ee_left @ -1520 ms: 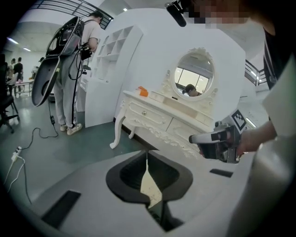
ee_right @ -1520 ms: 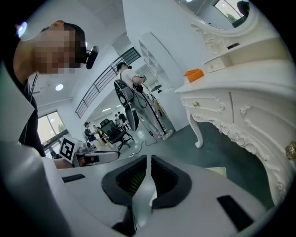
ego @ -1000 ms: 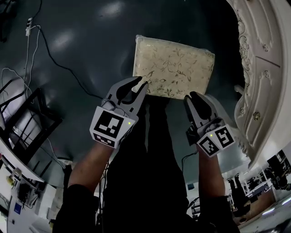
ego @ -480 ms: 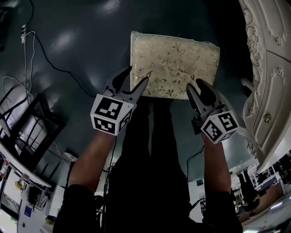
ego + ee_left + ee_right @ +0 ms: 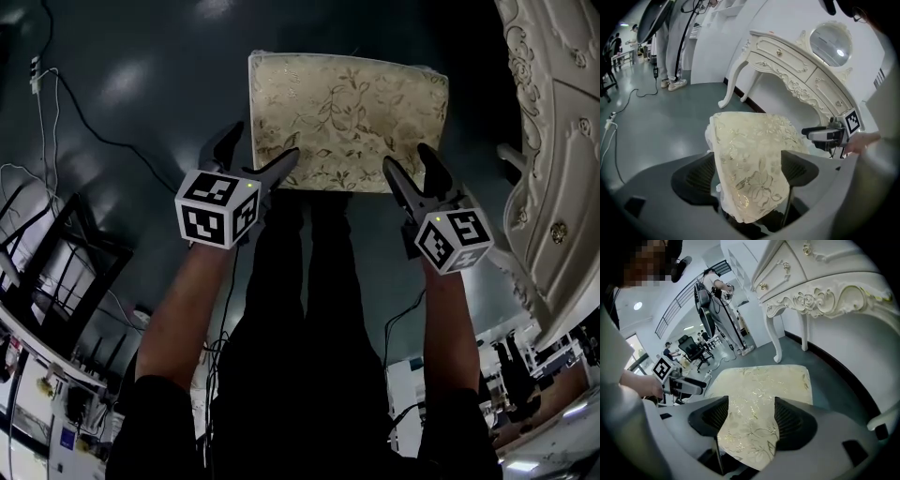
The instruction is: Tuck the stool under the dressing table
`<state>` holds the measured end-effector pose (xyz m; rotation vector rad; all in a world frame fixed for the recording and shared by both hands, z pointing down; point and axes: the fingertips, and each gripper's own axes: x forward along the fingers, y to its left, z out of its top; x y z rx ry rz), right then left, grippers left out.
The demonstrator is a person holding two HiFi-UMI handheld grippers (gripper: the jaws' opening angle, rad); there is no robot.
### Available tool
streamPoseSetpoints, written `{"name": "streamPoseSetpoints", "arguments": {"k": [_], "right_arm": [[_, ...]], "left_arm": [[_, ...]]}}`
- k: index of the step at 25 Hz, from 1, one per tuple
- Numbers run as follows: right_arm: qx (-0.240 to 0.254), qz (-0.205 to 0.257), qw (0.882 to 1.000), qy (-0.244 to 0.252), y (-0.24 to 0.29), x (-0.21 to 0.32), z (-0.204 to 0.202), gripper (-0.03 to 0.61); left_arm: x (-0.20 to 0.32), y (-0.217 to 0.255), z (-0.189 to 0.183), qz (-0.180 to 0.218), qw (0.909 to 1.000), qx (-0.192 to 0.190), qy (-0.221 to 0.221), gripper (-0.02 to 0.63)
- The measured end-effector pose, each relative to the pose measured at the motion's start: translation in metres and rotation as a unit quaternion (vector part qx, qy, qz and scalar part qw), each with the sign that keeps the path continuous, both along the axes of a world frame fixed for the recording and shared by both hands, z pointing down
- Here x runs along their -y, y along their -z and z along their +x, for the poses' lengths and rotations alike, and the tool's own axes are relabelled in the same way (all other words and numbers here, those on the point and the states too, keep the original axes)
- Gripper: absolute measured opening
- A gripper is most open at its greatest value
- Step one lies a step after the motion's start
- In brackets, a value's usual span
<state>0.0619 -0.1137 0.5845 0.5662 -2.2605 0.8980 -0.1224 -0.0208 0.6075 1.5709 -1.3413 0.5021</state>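
**Condition.** The stool [image 5: 347, 117] stands on the dark floor in front of the person, near the dressing table [image 5: 553, 122] but apart from it and not under it. Only its cream floral cushion shows; the frame and legs are hidden below.

The left gripper [image 5: 264, 141] has just been opening its jaws. They stand well apart with the near left corner of the cushion between them, and the pads do not press on it. The right gripper [image 5: 407, 159] has also just been opening. Its jaws straddle the near right corner of the cushion with no grip taken. Neither tool holds anything.

**Hazards.**

- Grip on padding only. If the jaws close on the soft cushion edge and not on the frame beneath, the fabric is likely to give or slide, so the stool lags behind the hands or slips free.
- Uneven drive. The two grippers sit at opposite corners, and a stronger push from one side would probably turn the stool. A far corner could then strike a carved table leg [image 5: 777, 341] and miss the opening between the legs.
- Tipping. A force applied high up at the cushion, with the hidden stool legs dragging on the floor, may rock the stool forward.
- Shallow bite. Only the corners lie between the jaws, and a grip this shallow may slip off under load.
- Floor cable [image 5: 94, 112]. It lies well to the left, away from the path — a low risk.
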Motion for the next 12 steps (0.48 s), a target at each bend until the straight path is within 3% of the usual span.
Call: {"name": "streamPoseSetpoints", "arguments": {"k": [5, 12], "right_arm": [[-0.026, -0.005, 1.0, -0.001, -0.015, 0.004, 0.015, 0.315], [-0.062, -0.004, 0.998, -0.009, -0.033, 0.014, 0.037, 0.377]], "left_arm": [[-0.006, -0.015, -0.002, -0.026, 0.9994, -0.022, 0.009, 0.489], [-0.007, -0.034, 0.008, -0.056, 0.9977, -0.039, -0.001, 0.526]]}}
